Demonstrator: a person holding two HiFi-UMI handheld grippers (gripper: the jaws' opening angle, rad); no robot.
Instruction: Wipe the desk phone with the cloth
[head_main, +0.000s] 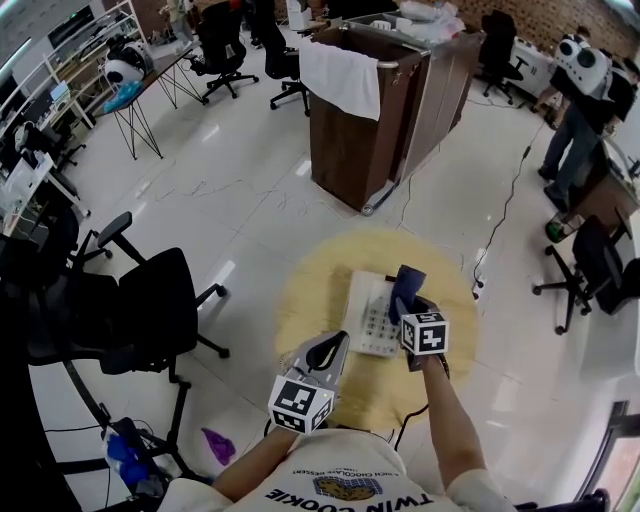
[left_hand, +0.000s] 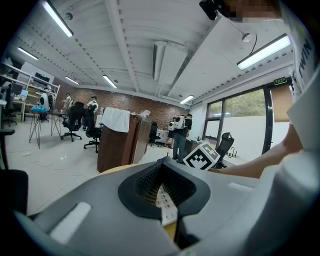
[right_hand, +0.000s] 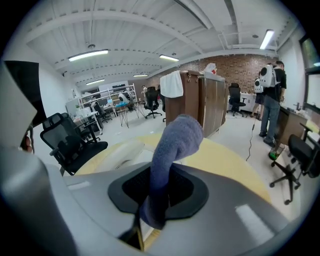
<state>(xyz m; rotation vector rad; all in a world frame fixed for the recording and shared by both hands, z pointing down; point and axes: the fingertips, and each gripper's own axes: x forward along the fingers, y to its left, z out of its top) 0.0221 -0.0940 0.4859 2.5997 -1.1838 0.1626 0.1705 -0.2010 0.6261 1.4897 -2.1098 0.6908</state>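
The desk phone (head_main: 372, 318) is lying on the round yellow table (head_main: 318, 285), and the other things are described from it. The right gripper (head_main: 407, 303) is hanging over the right side of the phone. Its jaws are pinching the blue cloth (head_main: 407, 283), which is sticking out past them over that side; whether it is touching the phone cannot be told. In the right gripper view the cloth (right_hand: 172, 150) is standing up between the jaws, with the phone (right_hand: 125, 152) behind it to the left. The left gripper (head_main: 328, 352) is hovering just beside the phone's near left corner. Its jaws are standing narrow, almost together, and are holding nothing; only the phone's keys (left_hand: 165, 200) are showing through the slit.
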